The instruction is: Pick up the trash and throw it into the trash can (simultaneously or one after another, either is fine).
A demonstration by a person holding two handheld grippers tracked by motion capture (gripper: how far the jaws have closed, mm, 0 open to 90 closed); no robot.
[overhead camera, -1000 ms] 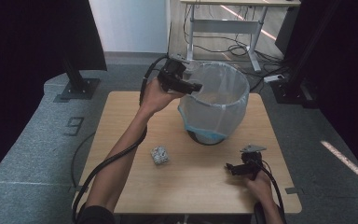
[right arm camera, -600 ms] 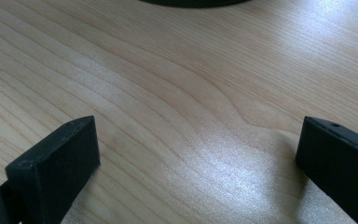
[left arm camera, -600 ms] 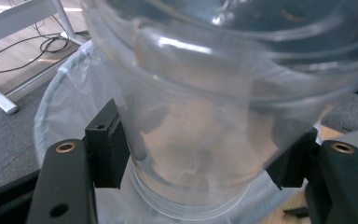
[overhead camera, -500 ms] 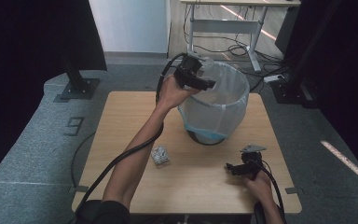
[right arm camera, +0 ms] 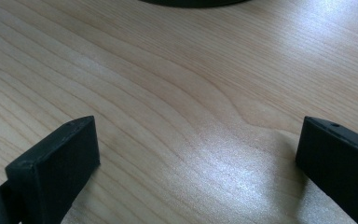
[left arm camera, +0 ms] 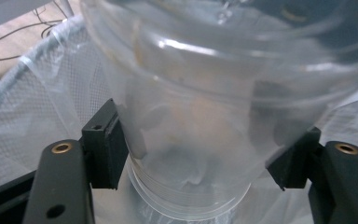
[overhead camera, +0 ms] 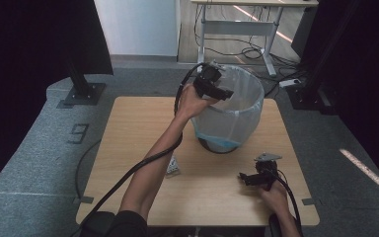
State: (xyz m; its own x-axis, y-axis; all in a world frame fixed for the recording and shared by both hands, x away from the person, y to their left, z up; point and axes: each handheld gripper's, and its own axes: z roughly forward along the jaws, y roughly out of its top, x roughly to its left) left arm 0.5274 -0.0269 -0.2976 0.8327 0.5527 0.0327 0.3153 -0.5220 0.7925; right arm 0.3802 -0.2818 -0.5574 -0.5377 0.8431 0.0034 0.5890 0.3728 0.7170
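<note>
My left gripper [overhead camera: 223, 92] reaches over the near-left rim of a mesh bin [overhead camera: 249, 79] lined with a clear bag. In the left gripper view a clear plastic cup [left arm camera: 191, 107] sits between the jaws of the left gripper [left arm camera: 200, 149], both pads against its sides, with the bin's lining behind it. These jaws have just been opening slightly, with the cup still between them. My right gripper [overhead camera: 250, 177] rests low over the wooden table [overhead camera: 138, 128] at the front right. In its own view the right gripper [right arm camera: 196, 154] stands open over bare wood.
A small crumpled silvery wad [overhead camera: 172, 167] lies on the table in front of the bin, beside the left forearm. The bin's dark base [right arm camera: 191, 2] shows just beyond the right jaws. Dark stands and a desk frame stand behind the table.
The left hand has carried the cup to the right, from the bin's left side to over its rim, and a little lower. The right gripper has stayed put.
</note>
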